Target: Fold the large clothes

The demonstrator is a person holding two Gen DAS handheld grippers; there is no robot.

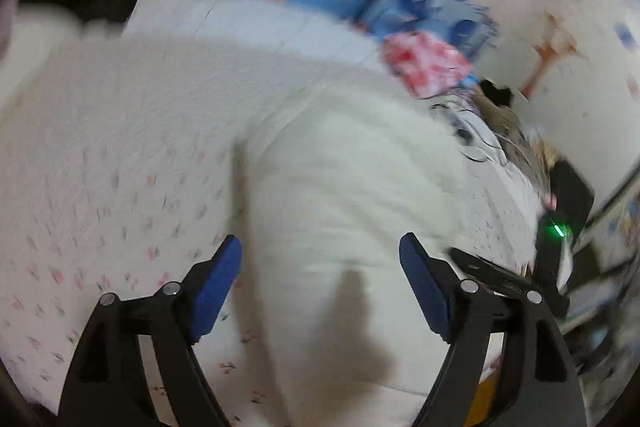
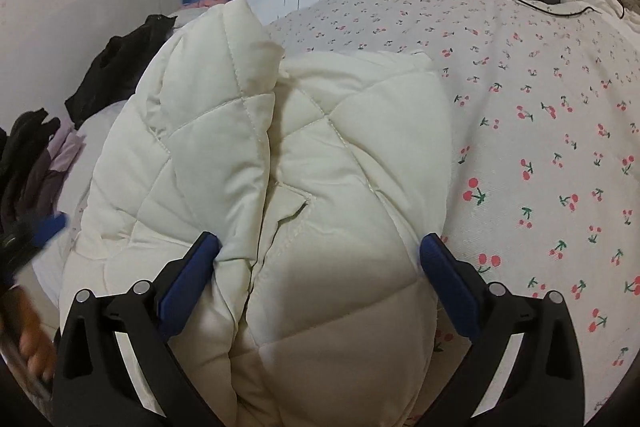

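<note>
Padding filled the lower centre of the right wrist view: the quilted white coat (image 2: pixel 280 163) lay on the bed (image 2: pixel 540 147), its long axis running up the frame from between the spread, released right tongs (image 2: pixel 320 247), whose pads flanked its bulk. The left tongs (image 1: pixel 320 247) were likewise spread over it. Motion blur hid the left view's detail; the coat's near end was cut off.

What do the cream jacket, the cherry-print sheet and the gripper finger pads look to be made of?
Cream jacket: smooth woven shell, matte, probably synthetic, over puffy fill; diamond quilting seams and soft bulges show it.
Cherry-print sheet: matte fabric with a fine ribbed texture, likely cotton or a blend.
Finger pads: matte blue, perhaps rubber or foam, on black rigid plastic-looking arms with metal pins.
</note>
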